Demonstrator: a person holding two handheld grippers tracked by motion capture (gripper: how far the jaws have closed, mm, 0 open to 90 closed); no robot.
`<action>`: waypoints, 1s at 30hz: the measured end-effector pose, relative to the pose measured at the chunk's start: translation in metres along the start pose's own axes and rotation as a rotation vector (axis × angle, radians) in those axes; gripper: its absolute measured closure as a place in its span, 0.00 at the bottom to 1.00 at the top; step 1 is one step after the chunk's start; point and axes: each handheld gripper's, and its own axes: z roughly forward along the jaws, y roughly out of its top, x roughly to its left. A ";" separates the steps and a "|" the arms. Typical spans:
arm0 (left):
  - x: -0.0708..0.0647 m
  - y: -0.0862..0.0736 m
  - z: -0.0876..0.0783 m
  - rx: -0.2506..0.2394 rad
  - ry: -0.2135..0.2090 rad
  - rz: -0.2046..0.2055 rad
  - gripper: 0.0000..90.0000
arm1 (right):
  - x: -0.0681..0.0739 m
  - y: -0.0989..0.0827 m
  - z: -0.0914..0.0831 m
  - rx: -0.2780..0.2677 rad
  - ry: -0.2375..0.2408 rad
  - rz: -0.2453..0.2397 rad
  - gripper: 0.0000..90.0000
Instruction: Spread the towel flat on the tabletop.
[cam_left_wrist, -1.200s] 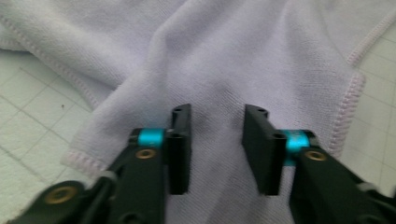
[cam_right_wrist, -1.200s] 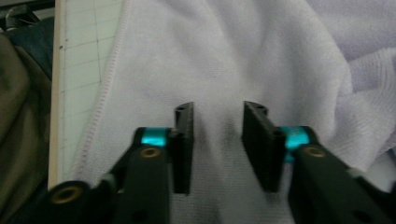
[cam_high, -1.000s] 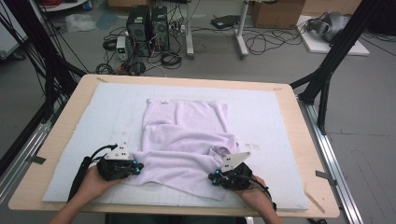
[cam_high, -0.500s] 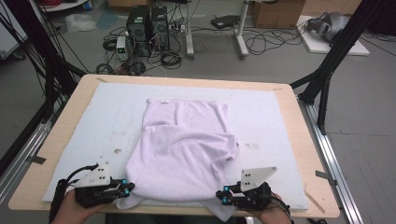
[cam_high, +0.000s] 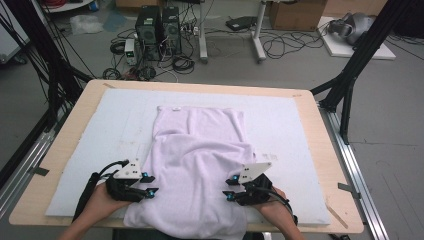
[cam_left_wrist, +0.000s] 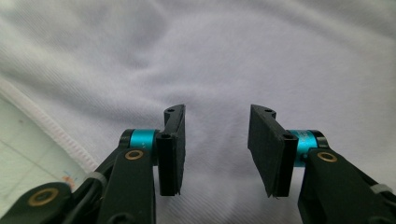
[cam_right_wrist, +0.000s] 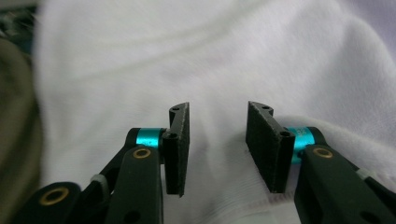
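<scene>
The cloth (cam_high: 197, 165) lies mid-table on the white mat (cam_high: 90, 130), its near part doubled over and hanging past the 6 o'clock edge; judging by this, a fold is laid but unsmoothed. The left gripper (cam_high: 148, 184) at 7 o'clock and right gripper (cam_high: 229, 189) at 5 o'clock have just been opening, jaws parted, nothing pinched. Half a second ago both sat nearer the edge, clamped.

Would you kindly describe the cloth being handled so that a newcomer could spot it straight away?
Start at the wooden table covered by a white foam mat. In the middle of that mat lies a pale lilac knitted garment, its near end rumpled and spilling over the table's front edge. It is the one soft fabric item there, lying between the two black hand-held grippers.
</scene>
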 end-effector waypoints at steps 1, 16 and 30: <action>0.000 -0.002 0.000 -0.029 0.003 -0.009 0.71 | -0.001 -0.001 0.004 0.023 0.001 -0.011 0.73; -0.046 -0.016 -0.035 -0.038 0.019 0.018 0.98 | 0.023 -0.015 -0.020 -0.014 0.052 0.013 0.96; -0.005 0.007 -0.015 -0.081 0.046 0.015 0.72 | 0.005 0.001 -0.027 -0.048 0.058 0.041 0.67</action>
